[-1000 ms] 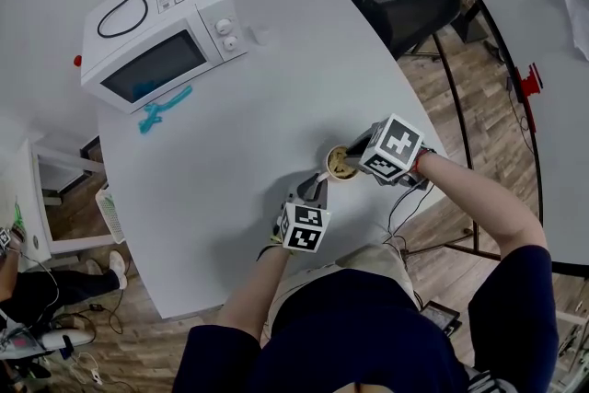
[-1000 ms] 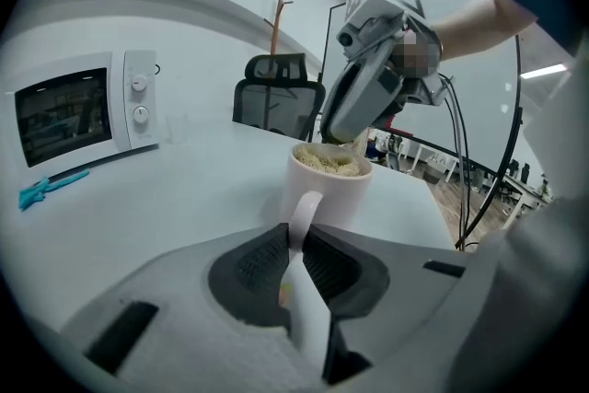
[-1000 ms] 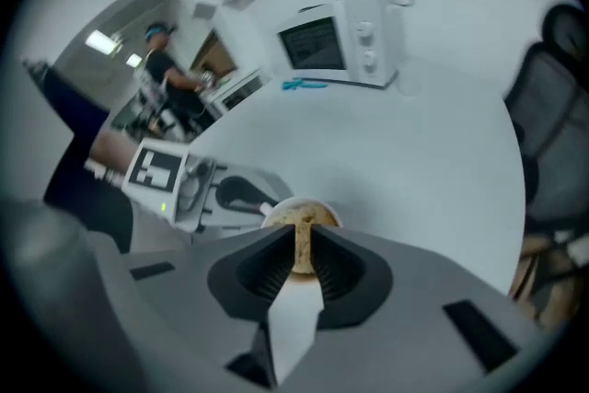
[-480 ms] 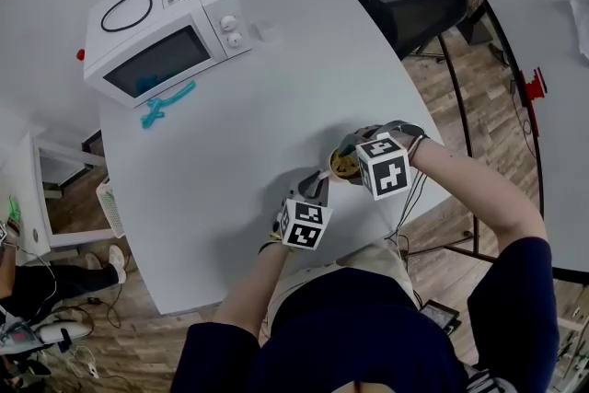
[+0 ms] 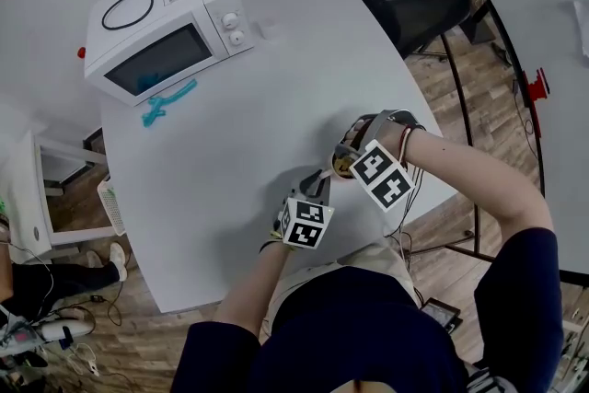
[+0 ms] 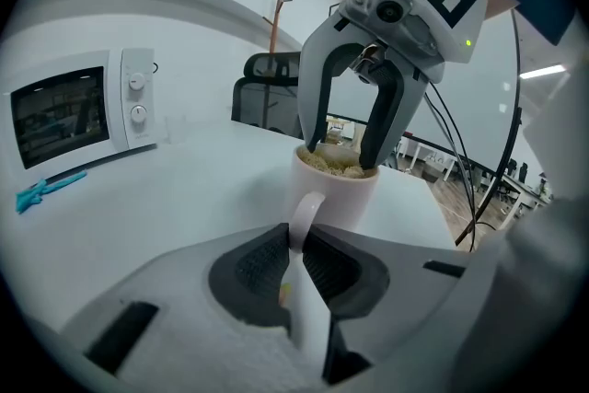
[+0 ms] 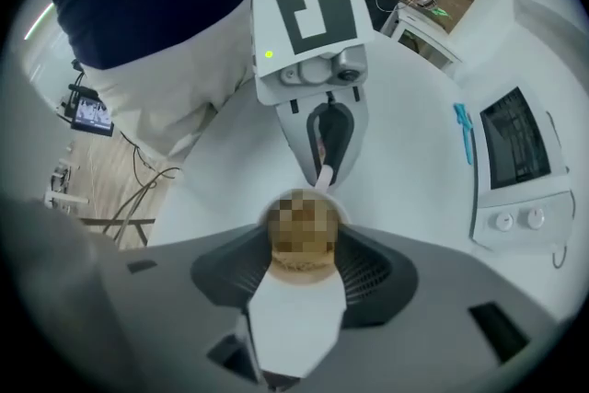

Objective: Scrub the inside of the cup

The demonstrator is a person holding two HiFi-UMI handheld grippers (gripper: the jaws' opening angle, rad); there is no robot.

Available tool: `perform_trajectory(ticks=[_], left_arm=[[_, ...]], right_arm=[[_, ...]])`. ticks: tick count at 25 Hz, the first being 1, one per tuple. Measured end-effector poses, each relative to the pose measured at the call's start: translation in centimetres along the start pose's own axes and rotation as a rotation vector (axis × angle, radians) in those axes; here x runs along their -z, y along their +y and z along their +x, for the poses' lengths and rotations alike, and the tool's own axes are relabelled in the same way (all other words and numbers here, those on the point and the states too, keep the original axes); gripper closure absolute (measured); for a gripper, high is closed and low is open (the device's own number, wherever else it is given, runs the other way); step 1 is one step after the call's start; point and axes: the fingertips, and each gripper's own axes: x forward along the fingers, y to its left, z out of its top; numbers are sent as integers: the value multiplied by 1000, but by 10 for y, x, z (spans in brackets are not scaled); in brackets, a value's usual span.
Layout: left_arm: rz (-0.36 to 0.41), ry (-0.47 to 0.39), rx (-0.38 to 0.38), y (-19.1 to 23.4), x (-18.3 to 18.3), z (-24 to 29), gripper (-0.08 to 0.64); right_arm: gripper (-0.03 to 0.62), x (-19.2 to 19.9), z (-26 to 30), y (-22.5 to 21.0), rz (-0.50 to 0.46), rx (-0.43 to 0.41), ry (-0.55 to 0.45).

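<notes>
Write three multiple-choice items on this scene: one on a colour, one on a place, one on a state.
1. What colour is the microwave?
A. Black
B. White
C. Red

2. Where does the teal tool lie?
A. On top of the microwave
B. On the table, in front of the microwave
C. In the left gripper

3. What state is the left gripper in?
A. Open
B. Shut on the teal tool
C. Shut on the cup handle

Answers:
1 B: its casing is white.
2 B: it lies just before the door.
3 C: the left gripper view shows the jaws pinching the handle.
</notes>
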Motion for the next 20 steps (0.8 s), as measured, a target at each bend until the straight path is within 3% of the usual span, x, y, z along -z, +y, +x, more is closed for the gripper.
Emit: perform_trajectory(ticks=[4, 12, 20], left_arm=[[0, 0, 0, -1, 0, 0, 512], [-4, -3, -5, 0, -1, 1, 511], [-7, -3, -8, -1, -1, 0, 511]], right_arm=[[397, -1, 4, -5, 102, 2, -33], [402, -1, 14, -8, 94, 20, -28], [499, -2, 13, -17, 190, 11, -73]])
